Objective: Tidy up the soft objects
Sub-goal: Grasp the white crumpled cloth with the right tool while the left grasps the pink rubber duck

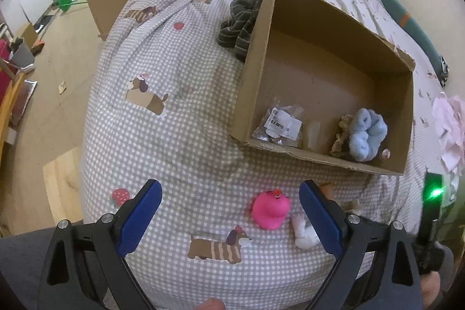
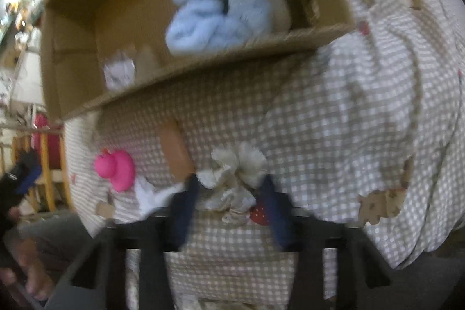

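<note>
Cream scrunchie (image 2: 235,179) between right tongs (image 2: 231,188), right view only.

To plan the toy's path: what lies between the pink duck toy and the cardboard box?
Only bare checked bedcover lies between pink duck toy and cardboard box; the left wrist view shows it.

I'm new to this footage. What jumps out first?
A bright pink toy duck sits on the checked bedspread between the open left tongs. A fluffy blue scrunchie lies in the cardboard box. The right tongs flank a cream scrunchie.
</note>
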